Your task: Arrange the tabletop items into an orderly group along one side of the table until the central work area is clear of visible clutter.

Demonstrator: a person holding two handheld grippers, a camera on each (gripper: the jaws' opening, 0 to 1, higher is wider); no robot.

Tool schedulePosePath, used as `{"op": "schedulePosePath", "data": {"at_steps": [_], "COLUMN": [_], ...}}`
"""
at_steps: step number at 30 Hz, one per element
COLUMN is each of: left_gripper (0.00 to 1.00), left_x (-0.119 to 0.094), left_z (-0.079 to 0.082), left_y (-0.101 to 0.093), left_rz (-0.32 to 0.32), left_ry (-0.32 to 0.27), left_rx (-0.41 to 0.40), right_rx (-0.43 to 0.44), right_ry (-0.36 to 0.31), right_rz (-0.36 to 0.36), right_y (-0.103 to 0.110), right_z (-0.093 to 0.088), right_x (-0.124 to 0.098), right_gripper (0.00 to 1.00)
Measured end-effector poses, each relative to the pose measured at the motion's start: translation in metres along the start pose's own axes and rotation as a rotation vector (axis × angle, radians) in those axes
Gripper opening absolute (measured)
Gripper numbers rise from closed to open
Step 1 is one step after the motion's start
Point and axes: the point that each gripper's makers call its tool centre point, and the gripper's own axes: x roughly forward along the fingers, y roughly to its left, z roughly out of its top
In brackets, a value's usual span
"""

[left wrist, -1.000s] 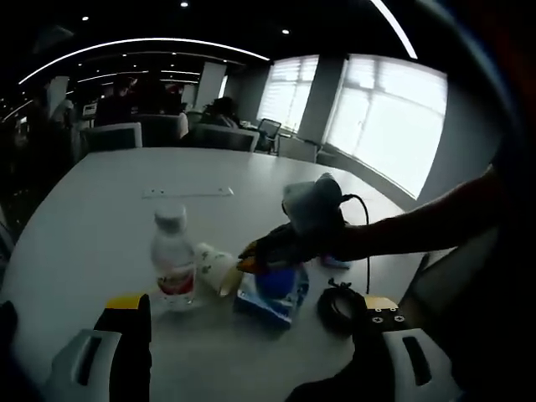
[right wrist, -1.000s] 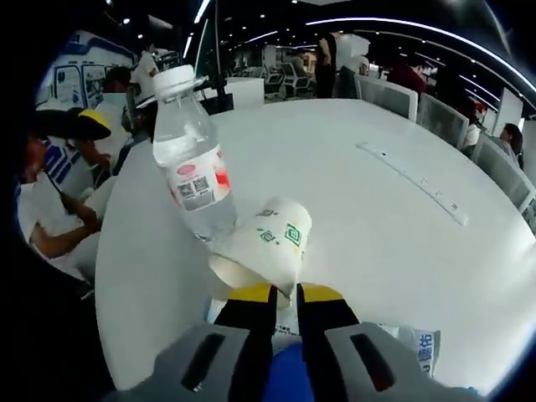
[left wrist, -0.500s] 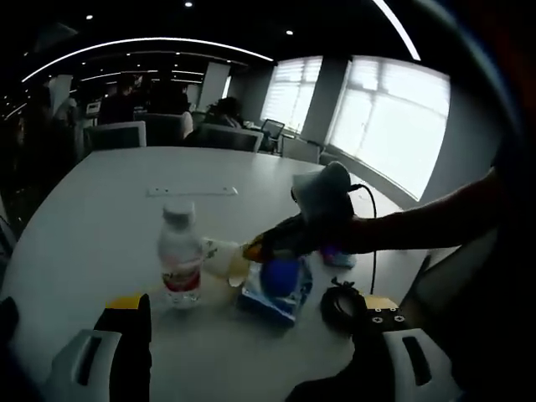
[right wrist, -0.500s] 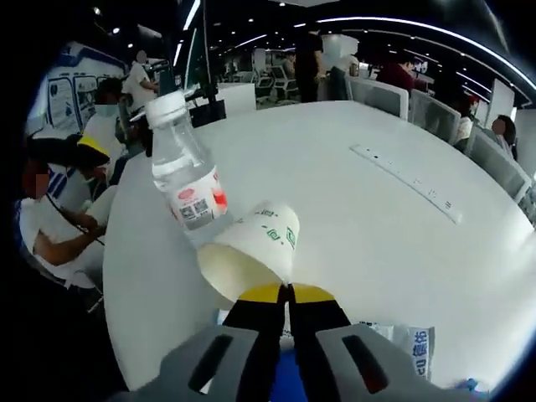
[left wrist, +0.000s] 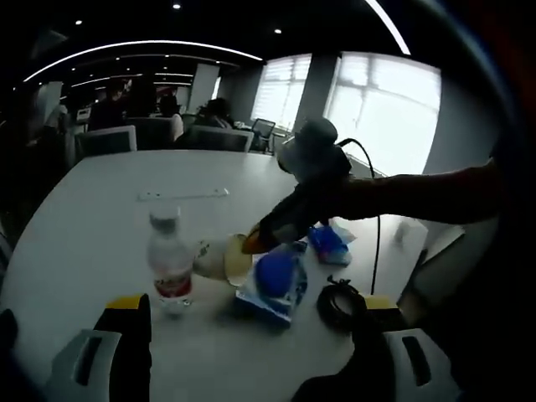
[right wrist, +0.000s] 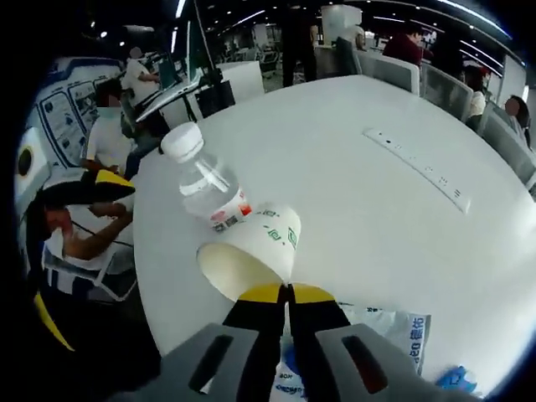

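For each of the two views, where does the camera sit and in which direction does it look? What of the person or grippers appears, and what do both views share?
Left gripper view: rides on the open left gripper, low over the white table, facing the windows; the right gripper and the person's arm enter from the right.
Right gripper view: rides on the right gripper, looking down across the table, jaws shut on the paper cup.
Shared: the water bottle, cup, blue-and-white packet and table.
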Motion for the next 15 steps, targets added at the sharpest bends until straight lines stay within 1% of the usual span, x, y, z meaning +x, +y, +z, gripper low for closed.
{"op": "schedulePosePath", "data": {"at_steps": [3, 5, 6, 9, 11, 13, 15], "left_gripper": [0.99, 0.99, 0.99, 0.99, 0.99, 0.96, 0.93], "left_x": [0.0, -0.001, -0.001, -0.001, -0.001, 0.002, 0.006], "left_z": [-0.001, -0.001, -0.001, -0.002, -0.002, -0.003, -0.002], "left_y": [-0.001, -0.002, -0.002, -0.004, -0.006, -0.009, -0.011], "left_rz": [-0.002, -0.002, -0.002, -0.002, -0.009, -0.022, -0.032], "left_ry": [0.0, -0.003, -0.004, -0.003, -0.003, -0.009, -0.003], "left_rx": [0.003, 0.008, 0.01, 0.018, 0.023, 0.035, 0.034], "right_rx": [0.007, 0.015, 0.023, 0.049, 0.058, 0.053, 0.075], "right_ry": [0.029, 0.047, 0.069, 0.102, 0.14, 0.133, 0.138], "right_rz": [0.01, 0.019, 0.024, 0.032, 0.041, 0.039, 0.05], "right_y": [-0.003, 0.001, 0.001, 0.0, 0.004, 0.006, 0.01], "right_z": [-0.001, -0.005, -0.008, -0.01, -0.017, -0.017, -0.019], "right_x": [0.001, -0.002, -0.003, -0.002, -0.003, -0.005, -0.009], "right_gripper": [0.0, 0.0, 0.0, 0.0, 0.0, 0.0, 0.0]}}
